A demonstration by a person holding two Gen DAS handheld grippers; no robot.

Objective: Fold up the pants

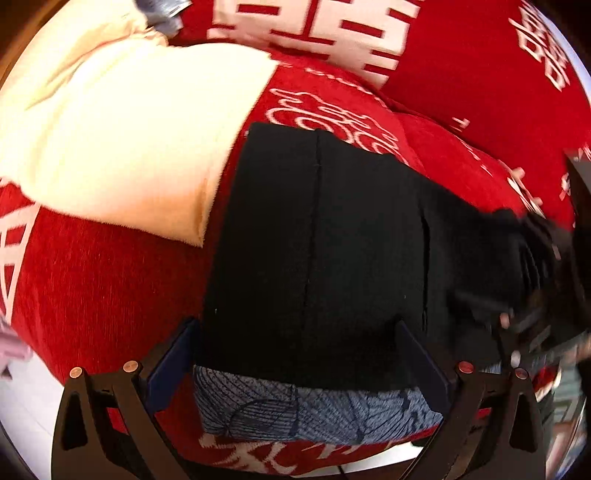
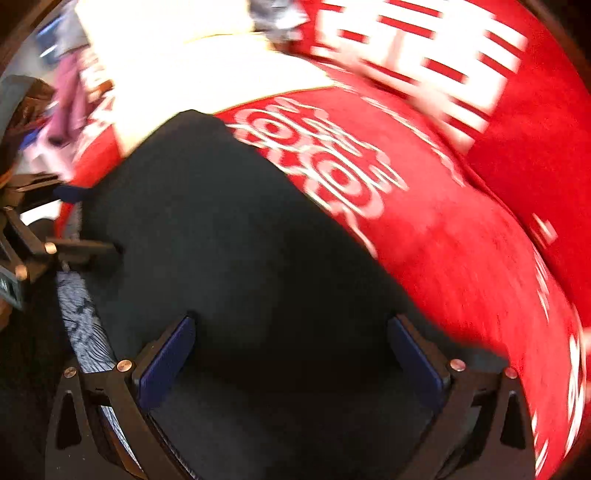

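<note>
Black pants (image 1: 314, 240) lie flat on a red bedspread (image 1: 92, 277), with a vertical seam down their middle. A blue-grey patterned fabric (image 1: 295, 413) shows under their near edge. My left gripper (image 1: 299, 354) hovers over that near edge, open, its blue pads (image 1: 173, 365) wide apart. At the right edge, blurred, is my right gripper (image 1: 535, 306) by bunched black cloth. In the right wrist view the pants (image 2: 240, 240) fill the centre. My right gripper (image 2: 291, 354) stands open over them. The left gripper (image 2: 55, 251) sits at the pants' left edge beside the patterned fabric (image 2: 81, 317).
A cream pillow (image 1: 129, 129) lies on the bed just left of the pants, also seen as the cream pillow (image 2: 203, 74). Red cushions with large white characters (image 1: 314, 29) stand at the back. The bedspread (image 2: 443, 240) extends to the right. Pink cloth (image 2: 66, 99) lies far left.
</note>
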